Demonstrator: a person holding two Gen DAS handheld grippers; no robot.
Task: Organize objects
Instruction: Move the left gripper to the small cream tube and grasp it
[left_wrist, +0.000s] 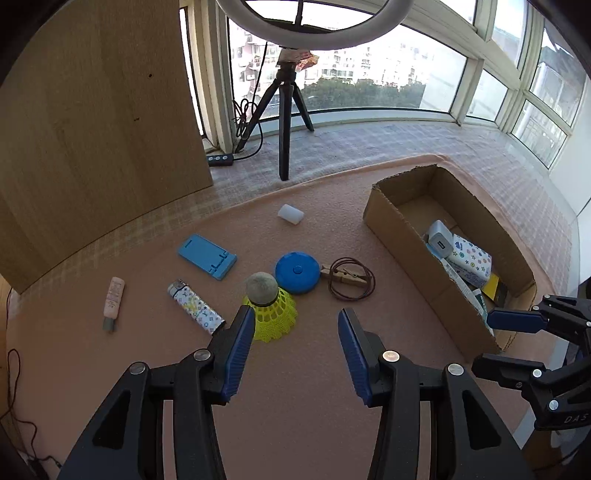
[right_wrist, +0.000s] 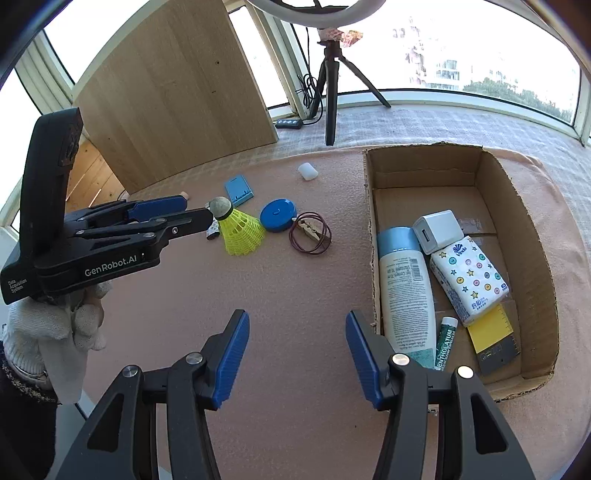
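My left gripper (left_wrist: 296, 319) is open and empty, just short of a yellow shuttlecock (left_wrist: 271, 308) standing cork up on the pink mat; it also shows in the right wrist view (right_wrist: 240, 230). Around it lie a blue round disc (left_wrist: 297, 271), a wooden clothespin on a brown cord loop (left_wrist: 347, 278), a patterned lighter (left_wrist: 195, 308), a blue phone stand (left_wrist: 207, 254), a small tube (left_wrist: 113, 302) and a white cap (left_wrist: 290, 214). My right gripper (right_wrist: 297, 321) is open and empty beside the cardboard box (right_wrist: 524, 206), which holds a lotion bottle (right_wrist: 406, 291), charger (right_wrist: 437, 230) and tissue pack (right_wrist: 469, 277).
A ring-light tripod (left_wrist: 284, 122) and a power strip (left_wrist: 219, 159) stand behind the mat. A wooden panel (left_wrist: 92, 129) rises at the back left. Windows curve round the back. A lip balm (right_wrist: 445, 341) and yellow card (right_wrist: 491, 328) also lie in the box.
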